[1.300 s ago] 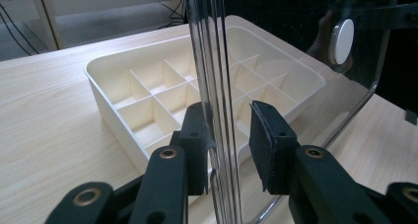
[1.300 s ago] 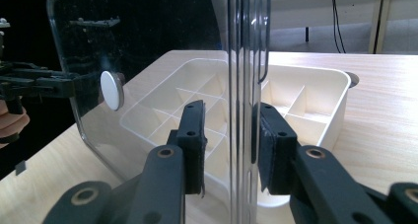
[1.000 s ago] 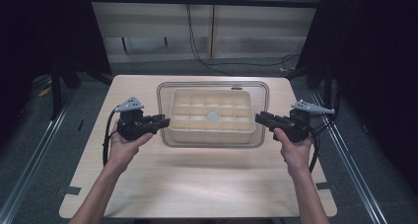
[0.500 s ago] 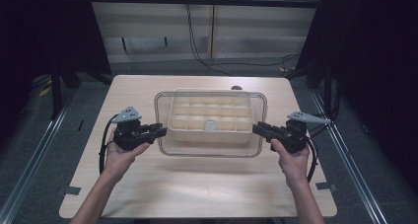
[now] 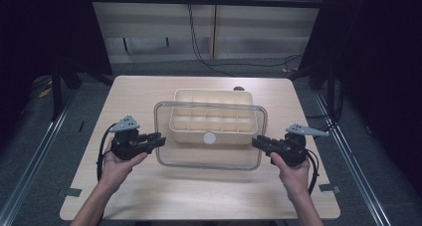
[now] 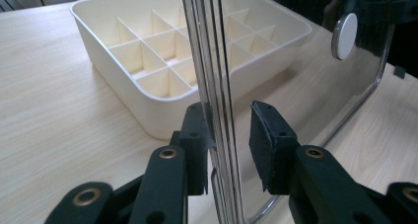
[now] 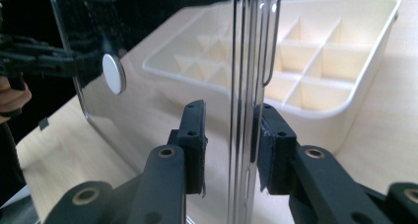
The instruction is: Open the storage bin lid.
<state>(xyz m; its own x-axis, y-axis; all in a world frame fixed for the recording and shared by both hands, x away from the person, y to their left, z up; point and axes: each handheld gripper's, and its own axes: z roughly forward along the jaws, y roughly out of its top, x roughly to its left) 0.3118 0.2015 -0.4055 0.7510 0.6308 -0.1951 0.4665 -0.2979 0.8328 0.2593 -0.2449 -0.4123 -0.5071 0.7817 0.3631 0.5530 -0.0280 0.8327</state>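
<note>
A light wooden table (image 5: 199,196) carries everything here, and the cream divided tray (image 5: 211,117) sitting toward its far middle serves as the landmark. The tray is a shallow rectangular box split by thin walls into a grid of compartments, all of them bare in the gripper views.

Next in size is the clear plastic lid (image 5: 209,154), a rounded rectangle with a small white round knob (image 5: 209,137) at its centre. In the high view it overlaps the tray's near edge and reaches out toward the person, held off the tray between the two tools. In both gripper views the lid appears edge-on, as a band of glassy lines running up between the jaws.

The left gripper (image 5: 153,140), to the left of the tray's near corner, has the lid's left edge between its jaws; one jaw touches the edge, while the other stands a little apart, so the jaws are slightly spread around it. The right gripper (image 5: 260,142), off the tray's near right corner, has the lid's right edge between its jaws in the same manner, one pad against the plastic and a narrow gap on the other side. Whether either grip is firm, I cannot tell.
</note>
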